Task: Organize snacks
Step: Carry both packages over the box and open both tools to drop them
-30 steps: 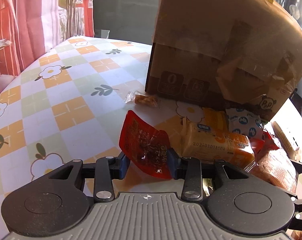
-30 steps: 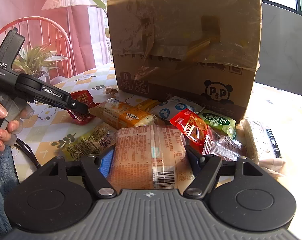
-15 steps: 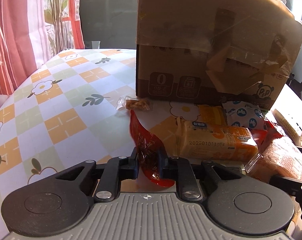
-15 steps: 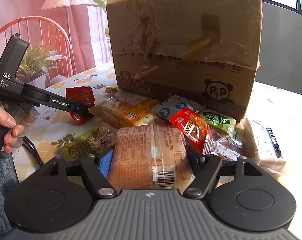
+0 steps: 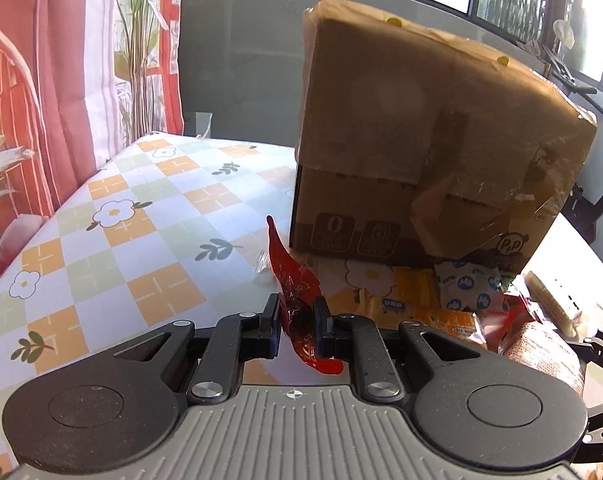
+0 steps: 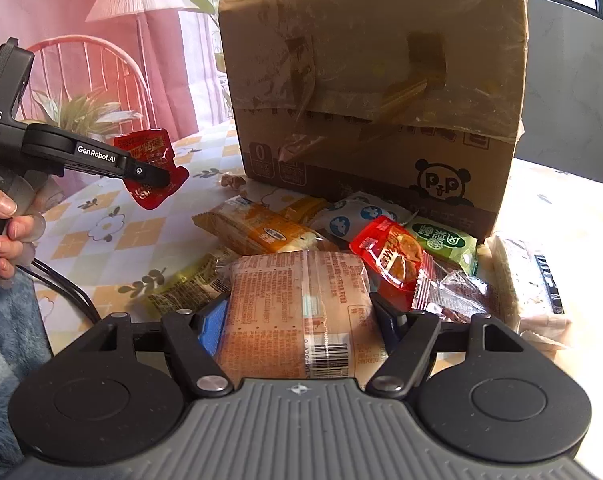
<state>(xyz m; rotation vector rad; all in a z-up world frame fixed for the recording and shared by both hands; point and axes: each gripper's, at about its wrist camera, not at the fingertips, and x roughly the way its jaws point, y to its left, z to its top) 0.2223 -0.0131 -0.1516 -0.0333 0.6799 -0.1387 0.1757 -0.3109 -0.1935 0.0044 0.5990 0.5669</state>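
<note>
At the far left of the right wrist view, the person's left hand point(image 6: 5, 224) gripped the handle of the left gripper point(image 6: 157, 176), whose arm bore the white lettering "GenRobot.AI". Its fingers were clamped on one red sachet point(image 6: 151, 166), held up off the flowered tablecloth point(image 6: 113, 232); in the left wrist view the same red sachet point(image 5: 297, 304) stood edge-on, pinched between the two pads. Beyond it, near the box's left corner, lay one small clear packet point(image 6: 231, 181) of something tan.

Mid-frame stood one tall cardboard box point(image 6: 373, 92), patched with tape, printed with a boxed "0" at its lower left and a panda face marked "P&P" at its lower right. Before it lay the snack pile: an orange bread pack point(image 6: 261, 228), a white packet with blue roundels point(image 6: 353, 216), a second red packet point(image 6: 393, 256), and a green one point(image 6: 445, 242) with characters I could not read.

The right gripper point(image 6: 297, 312) had its fingers spread wide either side of a large pale pack point(image 6: 297, 312) with red print and a barcode; whether they touched it could not be told. At the right edge lay one whitish wafer pack point(image 6: 521, 276).
</note>
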